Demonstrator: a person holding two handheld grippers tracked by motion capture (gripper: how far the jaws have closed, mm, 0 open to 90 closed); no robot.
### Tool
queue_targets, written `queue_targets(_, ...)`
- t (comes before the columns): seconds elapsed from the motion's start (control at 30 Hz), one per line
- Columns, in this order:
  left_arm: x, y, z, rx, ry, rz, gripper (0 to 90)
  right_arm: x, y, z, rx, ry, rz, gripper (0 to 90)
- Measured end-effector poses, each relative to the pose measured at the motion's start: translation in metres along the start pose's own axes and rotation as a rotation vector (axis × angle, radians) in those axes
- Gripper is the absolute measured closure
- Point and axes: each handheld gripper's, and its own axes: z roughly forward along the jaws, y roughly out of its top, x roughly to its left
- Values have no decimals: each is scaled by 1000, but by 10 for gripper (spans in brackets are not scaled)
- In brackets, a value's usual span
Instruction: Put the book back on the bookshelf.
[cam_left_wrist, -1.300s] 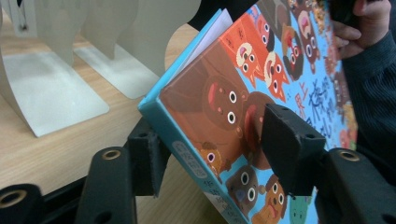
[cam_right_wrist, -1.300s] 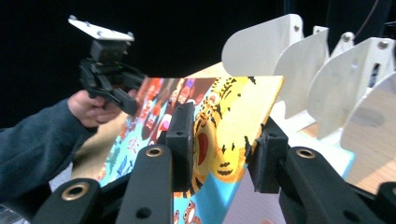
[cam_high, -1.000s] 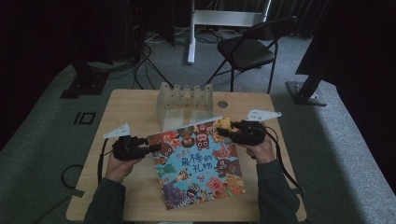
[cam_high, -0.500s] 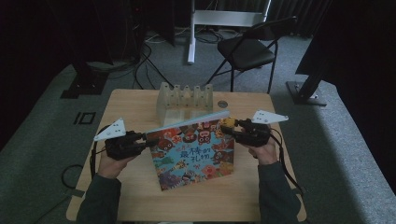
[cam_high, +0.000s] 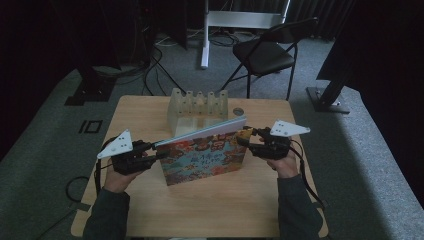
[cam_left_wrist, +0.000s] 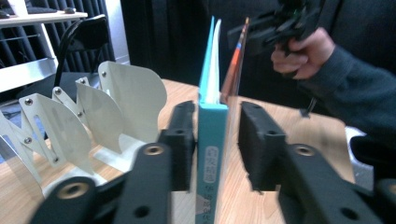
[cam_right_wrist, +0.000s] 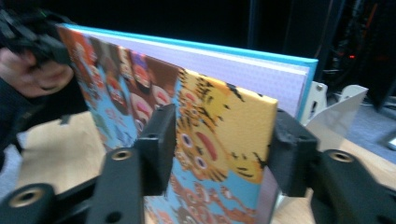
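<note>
Cardboard-stiff, light and slippery, the picture book (cam_high: 205, 159) stands on its edge on the table (cam_high: 200, 215), and both grippers' jaws have just been opening: your left gripper (cam_high: 159, 152) sits loose around the spine, and I can't tell if your right gripper (cam_high: 242, 137) pinches the cover, so squeeze both ends.

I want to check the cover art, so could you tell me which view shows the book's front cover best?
The right gripper view: the book shows its cartoon faces close up. The high view shows the book whole but small and dim; the left gripper view shows its spine, edge-on.
</note>
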Motion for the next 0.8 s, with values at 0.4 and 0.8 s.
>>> queue_targets(0.4,-1,-10,9,-22,-9,-28,604,-3,-7,-6,21,-13,10,433)
queue_targets(0.8,-2,-19,16,-57,-3,-40,672,-8,-19,-19,34,-46,33,423)
